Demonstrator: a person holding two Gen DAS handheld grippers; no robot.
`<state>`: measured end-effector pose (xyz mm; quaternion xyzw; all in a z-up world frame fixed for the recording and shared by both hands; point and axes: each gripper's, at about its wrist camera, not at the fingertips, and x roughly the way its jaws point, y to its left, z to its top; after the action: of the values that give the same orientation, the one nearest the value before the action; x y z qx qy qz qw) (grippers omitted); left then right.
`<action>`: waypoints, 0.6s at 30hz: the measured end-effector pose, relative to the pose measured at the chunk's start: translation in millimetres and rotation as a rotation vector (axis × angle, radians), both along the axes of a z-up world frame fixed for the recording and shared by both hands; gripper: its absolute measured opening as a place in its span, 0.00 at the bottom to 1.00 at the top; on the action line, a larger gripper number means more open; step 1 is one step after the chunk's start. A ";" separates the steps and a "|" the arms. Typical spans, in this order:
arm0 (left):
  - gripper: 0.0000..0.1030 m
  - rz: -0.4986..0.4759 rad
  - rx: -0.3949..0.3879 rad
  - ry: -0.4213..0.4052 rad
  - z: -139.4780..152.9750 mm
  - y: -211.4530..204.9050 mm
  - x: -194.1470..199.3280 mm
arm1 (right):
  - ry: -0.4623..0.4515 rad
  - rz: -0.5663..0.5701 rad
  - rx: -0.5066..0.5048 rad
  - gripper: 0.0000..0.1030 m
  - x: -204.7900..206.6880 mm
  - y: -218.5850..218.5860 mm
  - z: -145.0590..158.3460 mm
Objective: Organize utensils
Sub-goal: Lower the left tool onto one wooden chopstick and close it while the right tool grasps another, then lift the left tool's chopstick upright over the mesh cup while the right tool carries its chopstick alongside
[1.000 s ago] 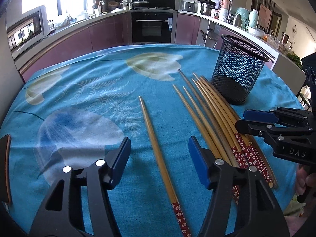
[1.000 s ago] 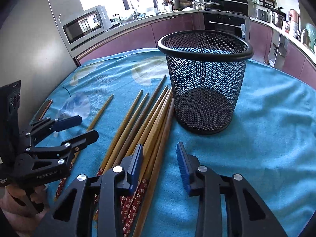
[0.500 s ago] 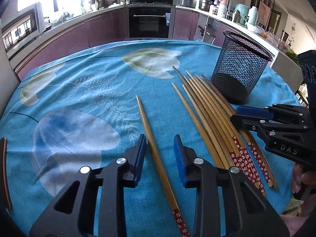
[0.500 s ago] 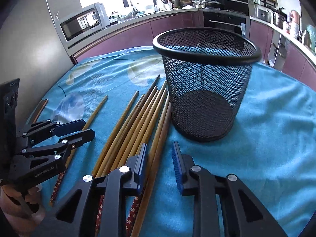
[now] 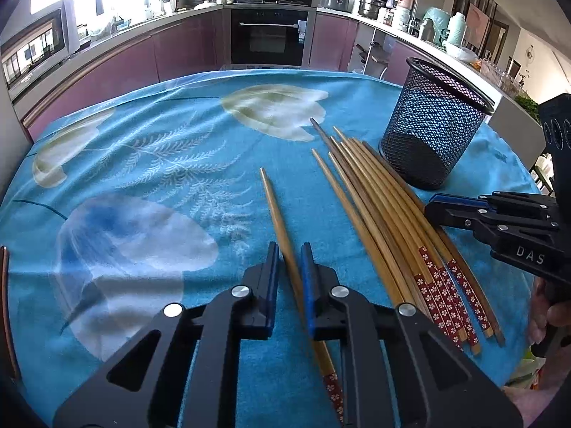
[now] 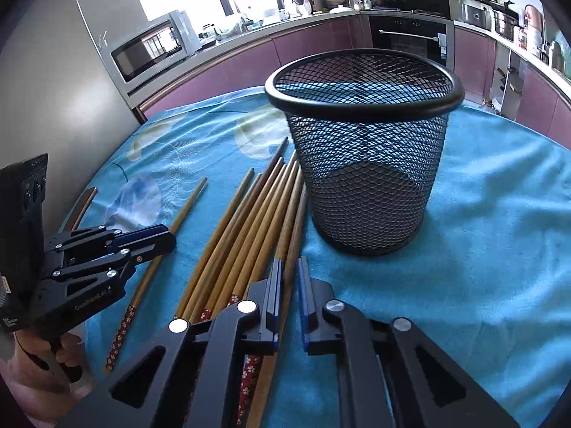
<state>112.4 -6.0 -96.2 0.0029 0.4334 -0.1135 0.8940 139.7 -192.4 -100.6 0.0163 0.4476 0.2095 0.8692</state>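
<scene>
A single bamboo chopstick (image 5: 276, 210) lies apart on the blue tablecloth; my left gripper (image 5: 289, 255) is shut on its middle, low on the cloth. Several more chopsticks (image 5: 378, 210) with red flowered ends lie bundled to its right. My right gripper (image 6: 289, 271) is shut on the rightmost chopstick (image 6: 294, 228) of that bundle (image 6: 246, 221), right beside the black mesh cup (image 6: 367, 164). The cup (image 5: 430, 125) stands upright and looks empty. Each gripper shows in the other's view, the left (image 6: 157, 240) and the right (image 5: 442, 208).
The round table's cloth (image 5: 150, 149) runs to edges at the left and near side. A brown chair back (image 6: 84, 205) stands at the table's left edge. Kitchen counters, an oven and a microwave (image 6: 153, 48) stand behind.
Both grippers have closed from wide open: the left onto the lone chopstick, the right onto the rightmost chopstick of the bundle. Both have moved slightly forward and down.
</scene>
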 end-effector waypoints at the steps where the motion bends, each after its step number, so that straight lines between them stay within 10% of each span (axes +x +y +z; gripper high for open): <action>1: 0.14 -0.003 0.003 -0.001 -0.3 -0.1 0.1 | 0.003 -0.002 -0.008 0.16 1.0 0.6 -1.2; 18: 0.07 -0.005 -0.051 -0.025 13.4 -0.6 -3.2 | -0.074 0.042 0.044 0.06 -15.2 -5.1 16.7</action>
<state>109.2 -6.6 -82.7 -0.0175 0.4191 -0.1268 0.8988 124.6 -197.5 -83.9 0.0181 0.4110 0.2379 0.8799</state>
